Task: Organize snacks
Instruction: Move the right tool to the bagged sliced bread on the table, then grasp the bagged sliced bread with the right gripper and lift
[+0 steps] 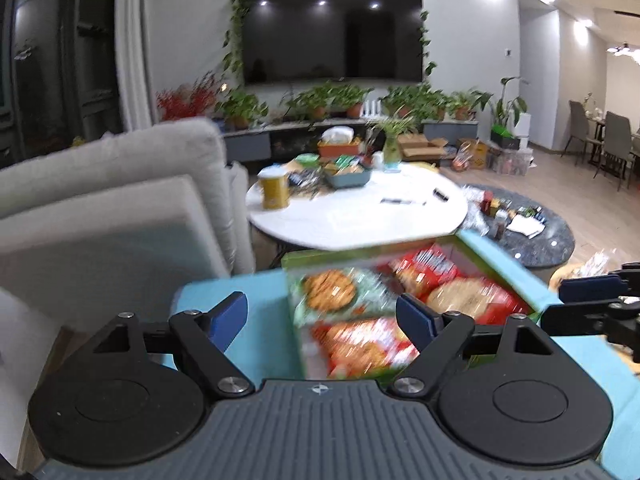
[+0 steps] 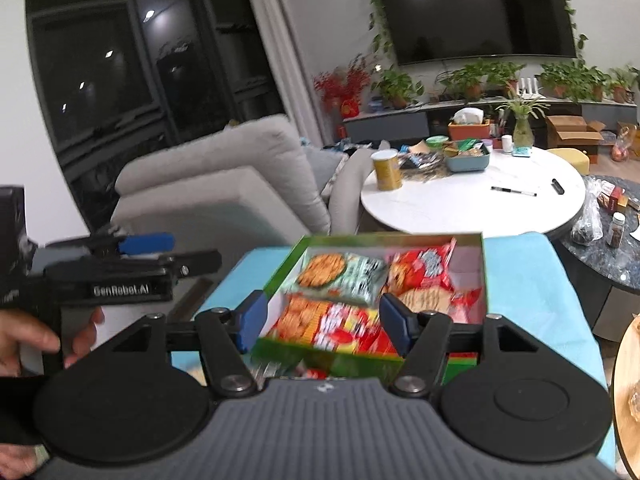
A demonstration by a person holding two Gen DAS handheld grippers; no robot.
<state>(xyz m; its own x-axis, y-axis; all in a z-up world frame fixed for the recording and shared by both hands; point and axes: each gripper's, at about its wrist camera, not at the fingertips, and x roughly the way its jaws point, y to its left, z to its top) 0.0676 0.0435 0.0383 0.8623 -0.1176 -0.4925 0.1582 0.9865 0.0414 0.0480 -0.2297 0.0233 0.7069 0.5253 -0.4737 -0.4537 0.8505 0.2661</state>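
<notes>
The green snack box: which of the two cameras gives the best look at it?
The right wrist view. There the green snack box shows most of its rim and its snack packets, only partly blurred. The left wrist view shows the same box smeared by blur, its near edge hidden behind the left claw.

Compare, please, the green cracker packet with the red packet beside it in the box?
The green cracker packet lies in the far-left corner of the green box; the red packet lies to its right. The green one has pale green wrapping, the red one bright red. Both show round crackers and lie flat, ungripped.
</notes>
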